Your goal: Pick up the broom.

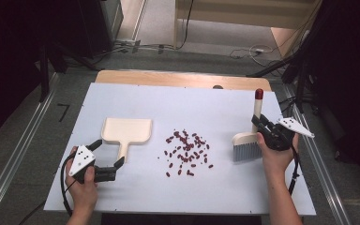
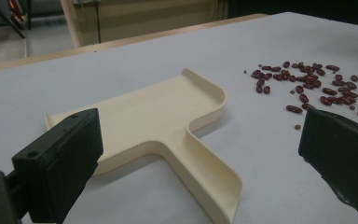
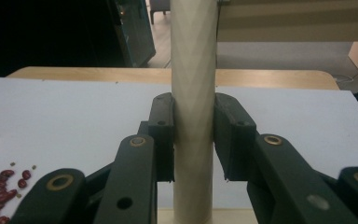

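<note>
A cream dustpan [image 1: 126, 131] lies flat on the white table, its handle [image 2: 209, 179] pointing toward the person. My left gripper [image 1: 108, 157] is open, one jaw on each side of the handle's end without touching it. A scatter of red beans [image 1: 186, 151] lies at the table's middle, and the beans [image 2: 314, 86] sit to the right of the pan. At the right a small brush [image 1: 247, 144] stands upright on its grey bristles, with a red-tipped cream handle [image 3: 193, 107]. My right gripper [image 1: 260, 123] is shut on that handle.
The white board [image 1: 215, 108] lies on a wooden table top [image 1: 178, 78]. Metal rails run along the floor on both sides. Cables lie on the floor beyond the far edge. Dark curtains hang left and right.
</note>
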Motion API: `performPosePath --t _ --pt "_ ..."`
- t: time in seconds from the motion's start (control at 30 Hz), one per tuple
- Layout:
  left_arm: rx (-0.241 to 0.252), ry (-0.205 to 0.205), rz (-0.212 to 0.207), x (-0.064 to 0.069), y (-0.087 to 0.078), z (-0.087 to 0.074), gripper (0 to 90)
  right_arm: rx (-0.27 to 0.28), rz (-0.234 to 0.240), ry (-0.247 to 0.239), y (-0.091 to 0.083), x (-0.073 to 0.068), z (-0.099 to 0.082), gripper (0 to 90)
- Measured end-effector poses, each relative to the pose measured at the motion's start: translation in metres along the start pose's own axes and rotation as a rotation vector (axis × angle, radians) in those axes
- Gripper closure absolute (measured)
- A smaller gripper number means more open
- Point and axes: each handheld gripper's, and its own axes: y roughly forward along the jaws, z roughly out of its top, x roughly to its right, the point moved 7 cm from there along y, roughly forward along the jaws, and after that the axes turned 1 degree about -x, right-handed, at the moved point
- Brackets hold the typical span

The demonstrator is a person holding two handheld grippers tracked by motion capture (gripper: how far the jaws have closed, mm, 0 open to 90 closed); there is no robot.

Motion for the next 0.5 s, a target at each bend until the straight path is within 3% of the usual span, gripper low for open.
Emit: performPosePath --t 0.3,0.5 --pt "0.013 0.058 -0.015 0.015 0.002 0.01 0.1 0.073 0.032 -0.019 -0.011 -0.01 0.014 68.6" --pt "0.015 0.069 -0.023 0.02 0.003 0.012 0.2 0.112 0.05 -0.023 -0.017 -0.015 0.021 68.6"
